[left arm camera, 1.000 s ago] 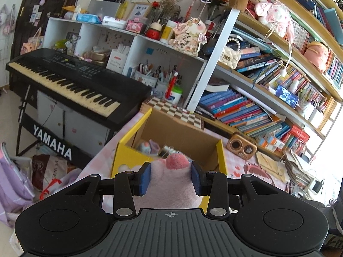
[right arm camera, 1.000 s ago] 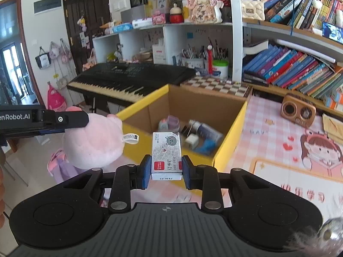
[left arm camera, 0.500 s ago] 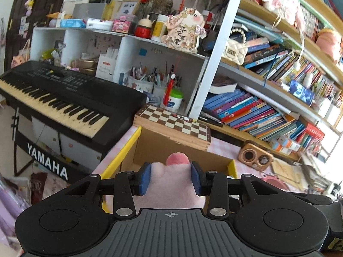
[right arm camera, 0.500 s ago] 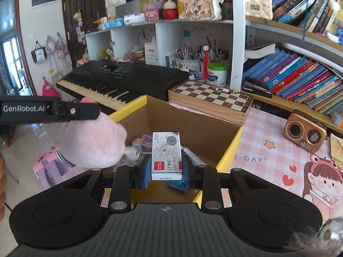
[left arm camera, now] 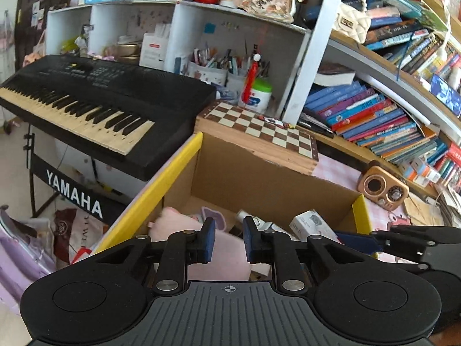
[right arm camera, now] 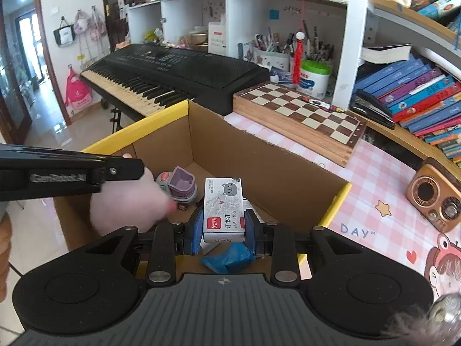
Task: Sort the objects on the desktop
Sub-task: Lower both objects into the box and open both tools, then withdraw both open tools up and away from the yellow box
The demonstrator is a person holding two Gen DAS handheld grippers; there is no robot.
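- Left tongs [left arm camera: 226, 239] shut, empty; pink plush [left arm camera: 219, 255] below them in the cardboard box [left arm camera: 259, 178], soft, light
- Right tongs [right arm camera: 222, 232] clamp the staple box [right arm camera: 223, 207] by its sides, lower centre; stiff, light, crushable card

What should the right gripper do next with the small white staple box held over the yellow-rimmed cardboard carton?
Probably open the right gripper and let the small white staple box drop. It is clamped in the jaws over the open yellow-rimmed cardboard carton, inside its rim, where a purple toy and a crumpled blue item already lie.
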